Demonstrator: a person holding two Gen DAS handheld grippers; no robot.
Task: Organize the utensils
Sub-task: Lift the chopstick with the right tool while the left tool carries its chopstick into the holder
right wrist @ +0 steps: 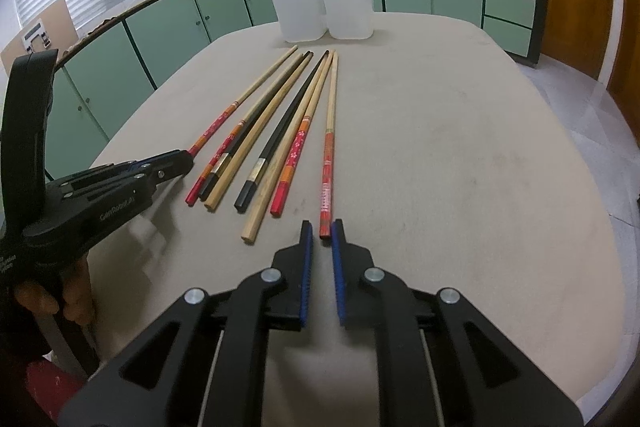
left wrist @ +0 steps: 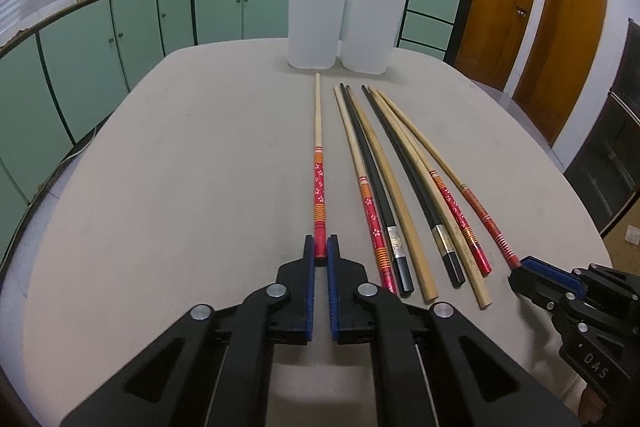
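Observation:
Several long chopsticks (left wrist: pixel 394 179) lie side by side on the grey table: red-patterned, black and plain wood. My left gripper (left wrist: pixel 320 247) is shut on the red end of the leftmost red-patterned chopstick (left wrist: pixel 319 163), which still lies along the table. In the right wrist view my right gripper (right wrist: pixel 322 229) is narrowly open, its fingertips on either side of the red end of the rightmost chopstick (right wrist: pixel 328 163). The left gripper (right wrist: pixel 176 163) also shows there, and the right gripper (left wrist: pixel 528 269) in the left view.
Two white translucent containers (left wrist: pixel 316 23) (left wrist: pixel 370 27) stand side by side at the far end of the table (left wrist: pixel 180 167). Green kitchen cabinets (left wrist: pixel 140 23) run behind it, wooden doors to the right.

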